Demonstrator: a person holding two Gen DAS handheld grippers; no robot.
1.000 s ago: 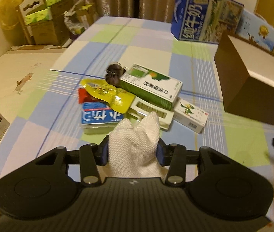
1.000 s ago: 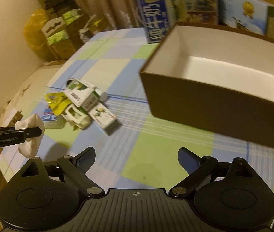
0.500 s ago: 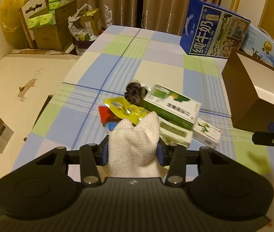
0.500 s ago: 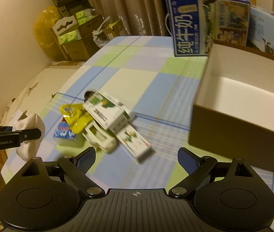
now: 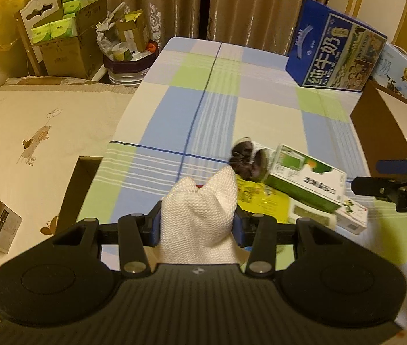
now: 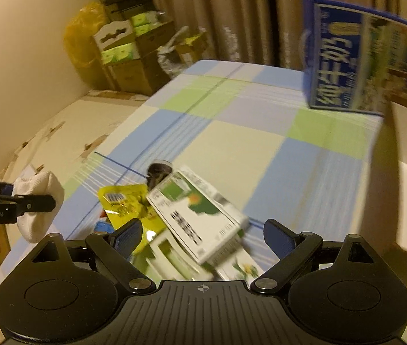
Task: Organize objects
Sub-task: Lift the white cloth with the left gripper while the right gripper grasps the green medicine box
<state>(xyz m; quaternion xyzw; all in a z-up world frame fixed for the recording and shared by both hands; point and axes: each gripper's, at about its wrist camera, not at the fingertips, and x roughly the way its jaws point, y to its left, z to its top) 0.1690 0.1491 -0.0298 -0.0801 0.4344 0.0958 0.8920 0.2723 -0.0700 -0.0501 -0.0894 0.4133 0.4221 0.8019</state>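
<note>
My left camera sits on my left tongs (image 5: 197, 227) and looks forward along them, down over the checked table (image 5: 217, 92) toward the curtains (image 5: 260, 8). It is up above the near table edge, so the pile of boxes (image 5: 306, 184) lies close, ahead and to the right. My right camera sits on my right tongs (image 6: 203, 237) and looks the same way, but lower and very close over the pile of boxes (image 6: 200, 218). That view is blurry. Both cameras see the pile, the table, the big blue carton (image 5: 335, 57) at the far side and the stacked boxes (image 6: 128, 51) in the corner. Each camera also sees the other tongs at its edge.
</note>
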